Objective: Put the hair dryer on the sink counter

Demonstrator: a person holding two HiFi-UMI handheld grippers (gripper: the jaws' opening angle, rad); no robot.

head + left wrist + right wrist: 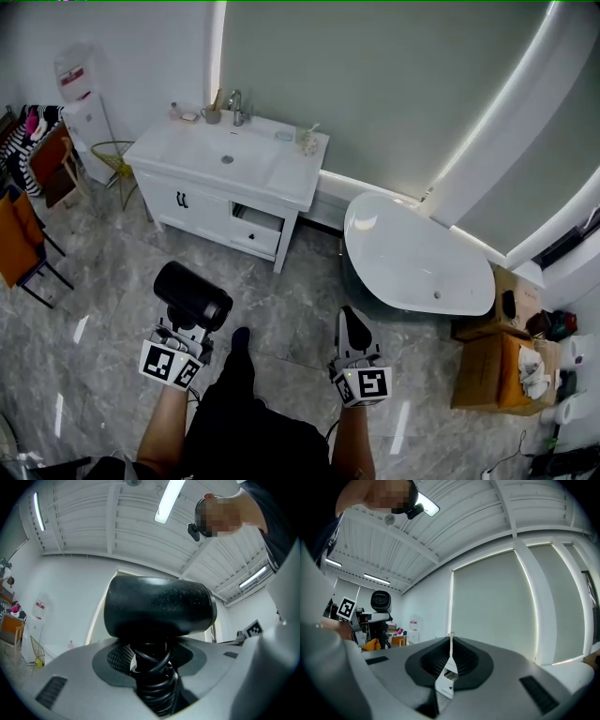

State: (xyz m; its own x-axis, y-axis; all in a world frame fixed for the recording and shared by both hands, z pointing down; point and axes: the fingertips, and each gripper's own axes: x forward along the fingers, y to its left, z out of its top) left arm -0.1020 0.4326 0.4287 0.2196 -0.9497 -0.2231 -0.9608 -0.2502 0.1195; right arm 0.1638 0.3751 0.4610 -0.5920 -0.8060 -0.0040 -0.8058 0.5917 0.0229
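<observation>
Hair dryer [192, 293]: black, with a short thick round barrel, matte with fine specks; its black cord [153, 679] is wound around the handle.
Place: lower left of centre in the head view, above the floor [103, 281], well apart from the sink surface [281, 169] at the upper left.
Left hand-held gripper [190, 326]: jaws wide apart, pressing on the wrapped handle, barrel above them.
Right hand-held gripper [353, 330]: jaws closed together, holding nothing.
</observation>
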